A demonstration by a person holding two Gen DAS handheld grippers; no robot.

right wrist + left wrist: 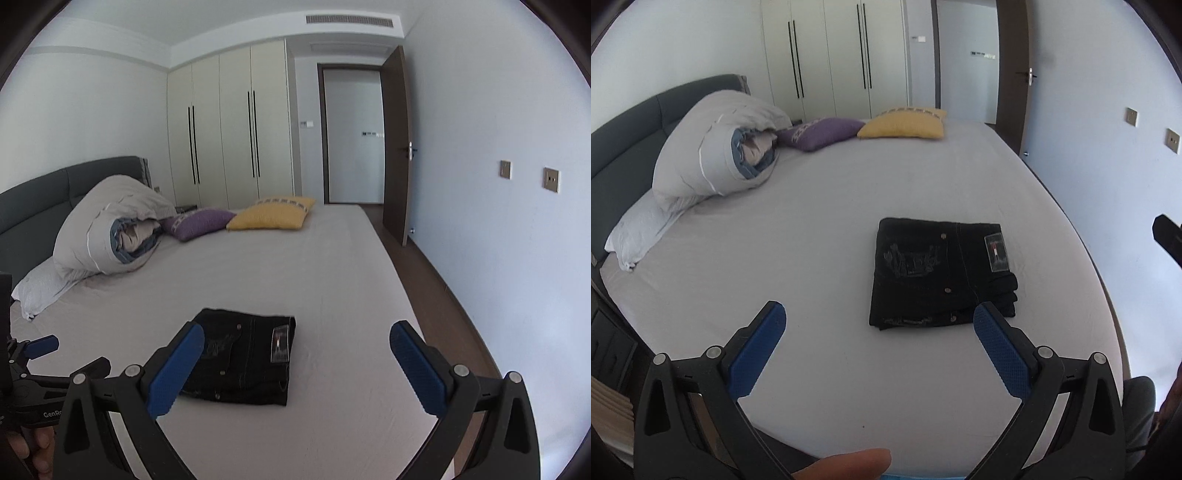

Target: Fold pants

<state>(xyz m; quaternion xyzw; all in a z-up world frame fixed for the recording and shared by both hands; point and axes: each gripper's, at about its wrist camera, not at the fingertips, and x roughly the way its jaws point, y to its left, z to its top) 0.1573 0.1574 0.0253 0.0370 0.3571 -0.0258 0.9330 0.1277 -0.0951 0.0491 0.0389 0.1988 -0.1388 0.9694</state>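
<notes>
The black pants (938, 273) lie folded into a compact rectangle on the grey bed sheet (812, 240), with a paper tag on the waistband. In the right wrist view the pants (243, 362) lie just ahead, left of centre. My left gripper (879, 332) is open and empty, held above the bed near the pants' front edge. My right gripper (297, 354) is open and empty, held above the bed near the pants. The left gripper also shows at the left edge of the right wrist view (40, 350).
A rolled grey duvet (716, 155) and a white pillow (639, 229) lie at the headboard side. A purple cushion (820, 133) and a yellow cushion (905, 123) lie at the far end. The bed's right edge (399, 280) borders dark floor, with a wall and an open door (397, 147) beyond.
</notes>
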